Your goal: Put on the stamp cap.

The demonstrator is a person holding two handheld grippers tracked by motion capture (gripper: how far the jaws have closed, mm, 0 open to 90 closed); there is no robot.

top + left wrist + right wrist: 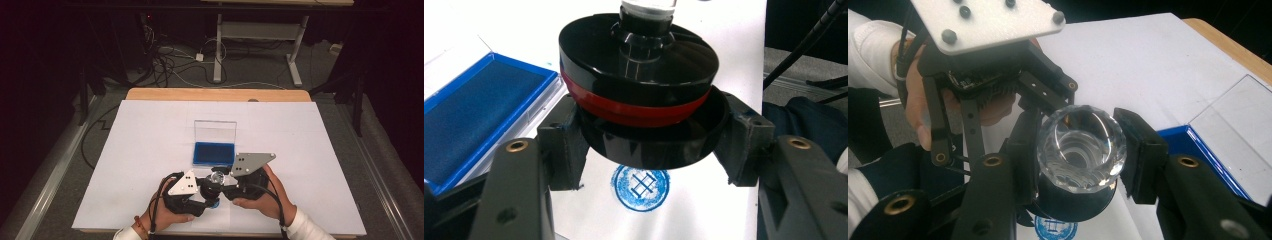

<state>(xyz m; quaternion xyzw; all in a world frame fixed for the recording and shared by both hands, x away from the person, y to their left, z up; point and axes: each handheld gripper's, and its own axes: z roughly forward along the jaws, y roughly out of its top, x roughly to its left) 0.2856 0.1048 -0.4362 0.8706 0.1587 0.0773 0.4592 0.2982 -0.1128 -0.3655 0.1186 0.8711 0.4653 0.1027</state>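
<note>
While a blue round imprint dries on the white paper beneath it, a black stamp with a red band hangs just above the sheet at the near middle of the table, held from two sides. The left gripper is clamped on the stamp's lower black cup, its pads pressing either rim; the right gripper is closed around the clear faceted knob on top. An open blue ink pad with its clear lid raised lies just beyond. The step in hand looks like parting or rejoining stamp and base; doing it well probably means keeping the cup level, pulling the knob straight along the stamp's axis, and staying clear of the wet mark to avoid a smear.
</note>
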